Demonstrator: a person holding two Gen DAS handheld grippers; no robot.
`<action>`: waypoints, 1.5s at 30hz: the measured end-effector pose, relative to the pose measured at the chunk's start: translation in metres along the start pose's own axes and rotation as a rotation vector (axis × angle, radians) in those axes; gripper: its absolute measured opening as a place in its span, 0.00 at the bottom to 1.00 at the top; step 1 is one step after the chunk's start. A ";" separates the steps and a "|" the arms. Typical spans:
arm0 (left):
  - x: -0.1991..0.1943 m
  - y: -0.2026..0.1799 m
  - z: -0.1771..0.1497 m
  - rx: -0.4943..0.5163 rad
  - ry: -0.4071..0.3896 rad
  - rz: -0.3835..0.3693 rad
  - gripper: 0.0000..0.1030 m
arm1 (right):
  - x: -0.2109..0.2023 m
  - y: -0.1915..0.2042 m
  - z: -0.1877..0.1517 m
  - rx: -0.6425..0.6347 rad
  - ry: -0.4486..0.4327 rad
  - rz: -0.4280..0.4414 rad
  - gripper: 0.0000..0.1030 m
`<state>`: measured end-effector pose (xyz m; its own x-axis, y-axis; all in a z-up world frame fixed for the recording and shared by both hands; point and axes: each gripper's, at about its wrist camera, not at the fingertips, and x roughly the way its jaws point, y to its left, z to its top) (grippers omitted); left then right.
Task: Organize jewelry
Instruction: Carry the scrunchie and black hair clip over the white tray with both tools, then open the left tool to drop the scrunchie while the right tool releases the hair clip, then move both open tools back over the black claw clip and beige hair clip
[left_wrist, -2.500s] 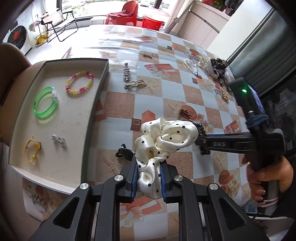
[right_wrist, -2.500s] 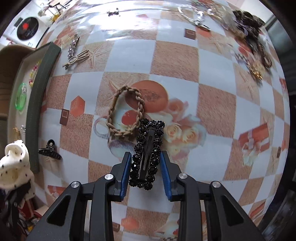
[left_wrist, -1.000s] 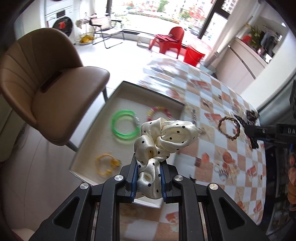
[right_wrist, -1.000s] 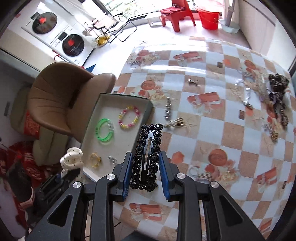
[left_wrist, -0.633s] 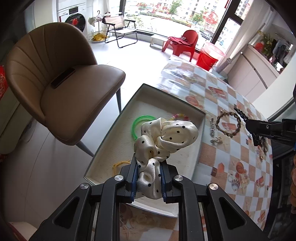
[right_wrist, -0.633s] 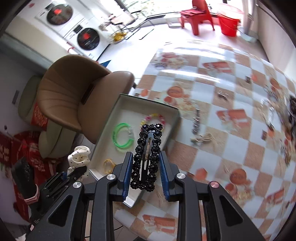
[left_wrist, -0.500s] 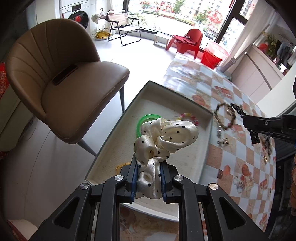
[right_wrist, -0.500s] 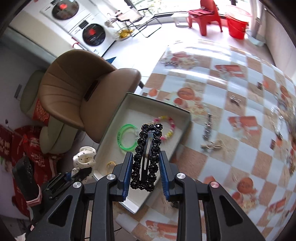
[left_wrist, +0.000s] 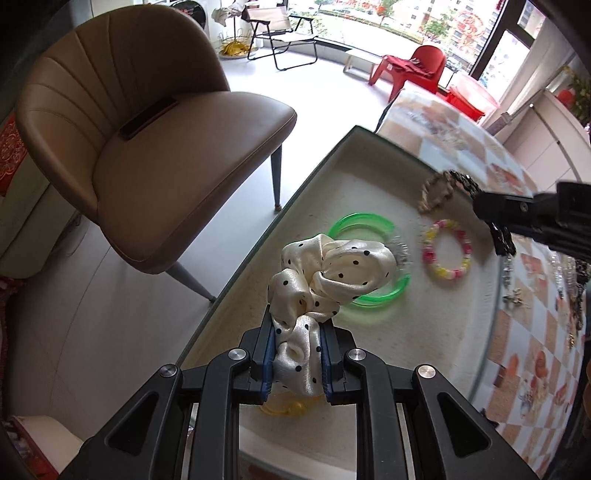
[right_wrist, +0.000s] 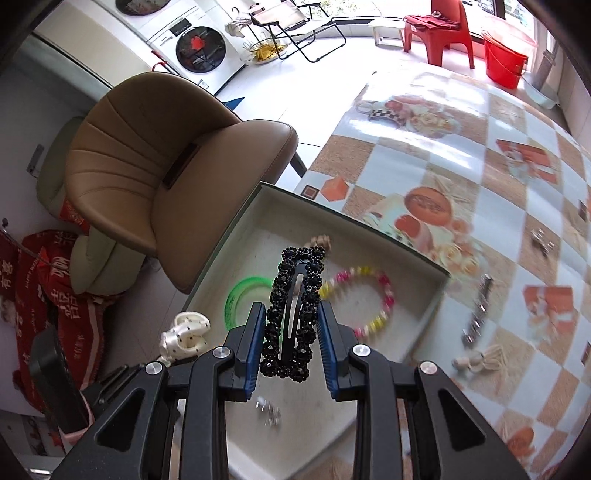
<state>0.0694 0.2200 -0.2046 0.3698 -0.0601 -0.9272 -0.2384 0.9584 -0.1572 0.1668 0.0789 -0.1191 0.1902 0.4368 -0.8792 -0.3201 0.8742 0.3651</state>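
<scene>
The left gripper (left_wrist: 297, 363), clamped on a cream polka-dot scrunchie (left_wrist: 325, 291), hung low over the near end of the tray (left_wrist: 461, 354), while the right gripper (right_wrist: 291, 341), closed on a black beaded hair clip (right_wrist: 293, 314) with a braided tan band (left_wrist: 436, 192) dangling from it, hovered over the tray's far half. A second earlier both tools had been higher, the tray small beneath them; two and a half seconds back they had been down at the checked tablecloth (right_wrist: 498, 192), the clip lying on the cloth beside the braided band. Both had since swung across and dropped, so the green bangle (left_wrist: 369, 273) and the pink-and-yellow bead bracelet (left_wrist: 447, 249) filled the views. Neither grip had altered along the way. That put both pieces above their likely resting place, with only lowering and release apparently left. The scrunchie hung partly over the bangle, so a drop there would probably land on it. A yellow piece (left_wrist: 291, 408) showed under the left jaws. A brown chair (left_wrist: 147, 122) stood beyond the tray's edge.
</scene>
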 end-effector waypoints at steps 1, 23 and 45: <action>0.004 -0.001 0.000 0.001 0.004 0.006 0.23 | 0.005 0.000 0.002 -0.003 0.000 -0.002 0.30; 0.015 -0.011 -0.002 0.068 0.004 0.108 0.60 | 0.064 0.003 0.010 0.002 0.061 -0.052 0.34; -0.027 -0.049 -0.006 0.160 -0.075 0.111 1.00 | -0.028 -0.062 -0.037 0.163 -0.028 0.007 0.84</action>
<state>0.0657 0.1728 -0.1736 0.4162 0.0637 -0.9071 -0.1380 0.9904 0.0062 0.1468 0.0051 -0.1288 0.2154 0.4465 -0.8685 -0.1672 0.8931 0.4177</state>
